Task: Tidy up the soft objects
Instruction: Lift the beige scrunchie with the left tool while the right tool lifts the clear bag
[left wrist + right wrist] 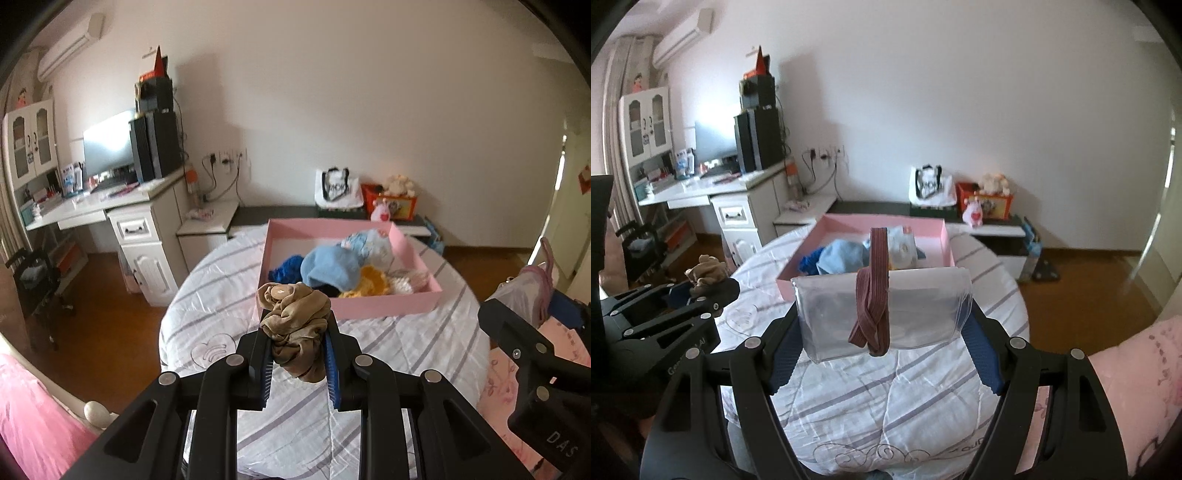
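Clear pouch [882,314] crosswise in right gripper [882,334] — brown band [873,291] upright.

The right gripper [535,373] body reads "DAS"; other lettering is illegible.

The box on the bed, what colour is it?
Pink: the box has pink walls and a pale floor. The left wrist view shows it best.

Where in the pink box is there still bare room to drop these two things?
The pink box has bare floor along its back and left walls, behind the dark blue knit. The front right is crowded: the light blue hat, the yellow knit and white pieces pile there. The striped bedspread left of the box is bare too.
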Motion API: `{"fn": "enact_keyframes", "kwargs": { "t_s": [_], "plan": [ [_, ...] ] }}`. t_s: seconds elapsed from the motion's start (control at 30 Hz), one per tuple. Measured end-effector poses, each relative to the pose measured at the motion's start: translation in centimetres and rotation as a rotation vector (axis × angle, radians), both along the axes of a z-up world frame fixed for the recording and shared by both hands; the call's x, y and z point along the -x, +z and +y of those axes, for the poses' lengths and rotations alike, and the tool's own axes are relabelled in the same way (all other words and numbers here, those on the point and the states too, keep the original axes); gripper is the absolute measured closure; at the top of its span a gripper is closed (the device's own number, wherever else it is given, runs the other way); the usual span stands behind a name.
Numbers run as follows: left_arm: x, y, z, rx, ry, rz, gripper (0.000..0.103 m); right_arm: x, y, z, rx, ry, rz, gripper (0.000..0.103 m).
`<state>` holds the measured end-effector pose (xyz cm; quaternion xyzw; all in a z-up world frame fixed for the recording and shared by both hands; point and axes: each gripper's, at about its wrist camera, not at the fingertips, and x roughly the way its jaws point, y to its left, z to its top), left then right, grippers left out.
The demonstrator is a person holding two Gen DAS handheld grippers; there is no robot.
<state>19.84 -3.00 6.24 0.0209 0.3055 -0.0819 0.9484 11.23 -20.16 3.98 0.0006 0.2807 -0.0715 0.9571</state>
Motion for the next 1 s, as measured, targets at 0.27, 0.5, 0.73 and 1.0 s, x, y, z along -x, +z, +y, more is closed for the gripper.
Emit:
{"fn": "enact_keyframes", "kwargs": {
  "t_s": [0.27, 0.5, 0.73, 1.0],
  "plan": [
    [5.5, 2.3, 0.4, 0.008, -0.013, -0.082, 0.082, 2.9, 1.8, 1.1, 0.006, 0.005, -0.071, 0.028],
    [9.2, 3.3, 0.7, 0.009, -0.015, -0.130, 0.082, 5.0, 3.0, 1.6, 0.017, 0.009, -0.119, 0.028],
    [11.6, 3.7, 1.1, 0.009, -0.018, -0.153, 0.082, 6.1, 3.5, 1.5, 0.012, 0.012, -0.143, 0.028],
    [11.9, 3.8, 0.7, 0.005, -0.020, -0.158, 0.082, 6.6, 3.6, 1.5, 0.013, 0.017, -0.153, 0.028]
  ]
}}
